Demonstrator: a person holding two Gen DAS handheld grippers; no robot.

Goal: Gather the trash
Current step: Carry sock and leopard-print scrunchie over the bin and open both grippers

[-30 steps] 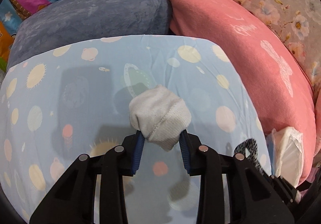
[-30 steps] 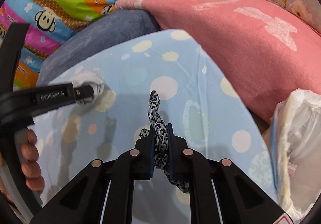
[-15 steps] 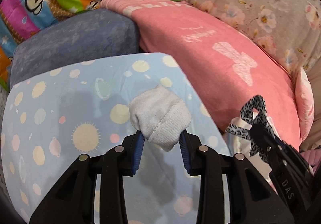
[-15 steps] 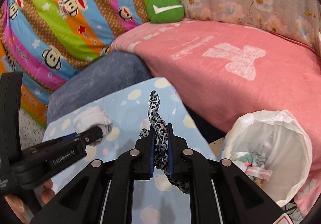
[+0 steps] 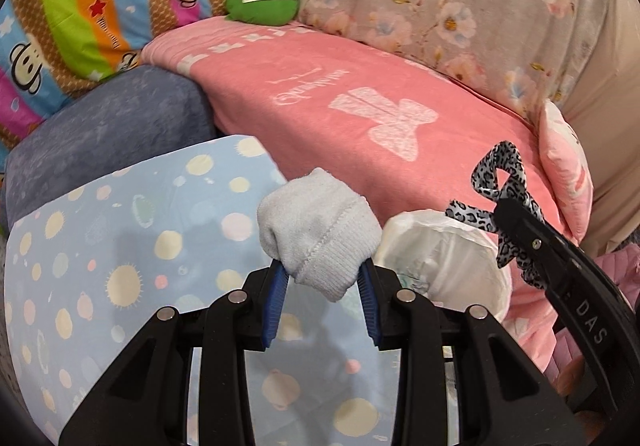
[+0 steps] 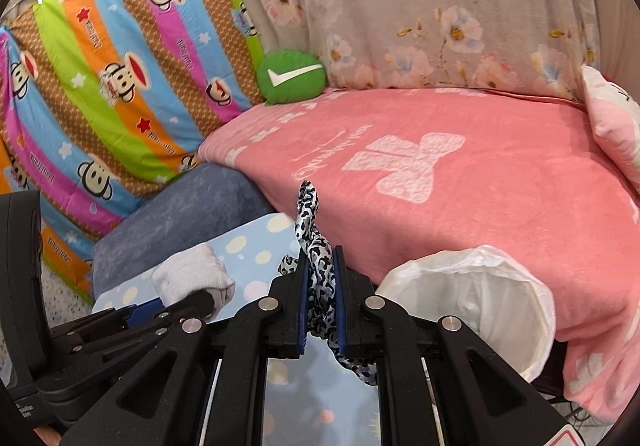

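Observation:
My left gripper [image 5: 322,278] is shut on a rolled white sock [image 5: 318,230], held up above the blue spotted table [image 5: 120,246]. My right gripper [image 6: 320,274] is shut on a leopard-print ribbon [image 6: 310,230] whose ends stick up and hang down from between the pads. A bin lined with a white bag [image 6: 472,302] stands just right of the table, below and to the right of both grippers; in the left wrist view the white-lined bin [image 5: 444,258] shows behind the sock. The sock [image 6: 192,274] and left gripper appear at the lower left of the right wrist view.
A pink blanket [image 6: 440,166] covers the sofa behind the bin. A grey-blue cushion [image 5: 104,134] lies left of it, a green round pillow [image 6: 292,76] sits at the back, and a striped monkey-print cloth [image 6: 112,78] hangs on the left. A pink pillow [image 6: 612,118] rests far right.
Both grippers have risen off the table and swung right toward the bin, each keeping its hold. The bin and sofa have come further into view.

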